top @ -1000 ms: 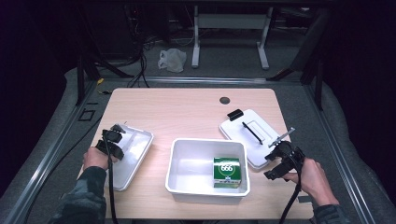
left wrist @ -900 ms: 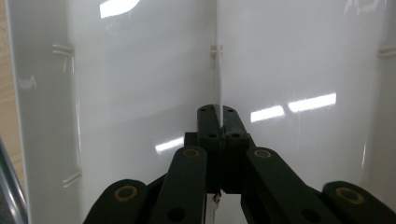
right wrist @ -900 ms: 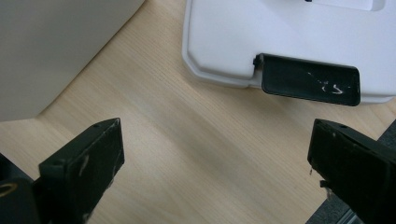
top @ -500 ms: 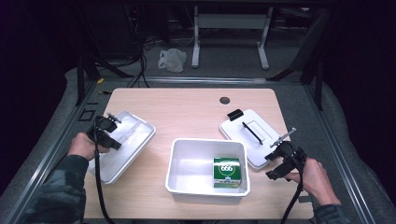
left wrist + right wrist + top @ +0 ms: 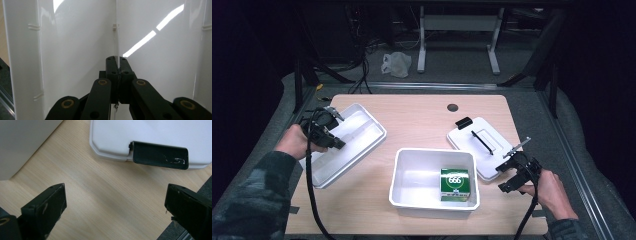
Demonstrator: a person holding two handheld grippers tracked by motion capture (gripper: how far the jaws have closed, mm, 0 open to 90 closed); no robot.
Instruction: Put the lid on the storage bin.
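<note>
My left gripper [image 5: 331,134] is shut on the thin middle wall of a white divided tray [image 5: 357,142] and holds it tilted at the table's left edge. In the left gripper view the jaws [image 5: 116,62] pinch that wall, with the glossy tray floor [image 5: 75,37] behind them. At the front right, my right gripper [image 5: 503,178] stands open and holds nothing, just off the near corner of a white lid [image 5: 479,145]. The right gripper view has its open gripper [image 5: 115,193] over bare wood, below the lid [image 5: 150,132] and its black latch [image 5: 160,155].
A white bin [image 5: 412,197] stands at the front middle with a green box [image 5: 454,184] in its right end; its wall [image 5: 22,142] is at the right gripper view's upper left. A round hole [image 5: 452,107] marks the table's far side. The floor drops off past the right edge.
My left gripper has carried the white tray back and to the left, lifting and tilting it. The right gripper, the bin and the lid have stayed put.
</note>
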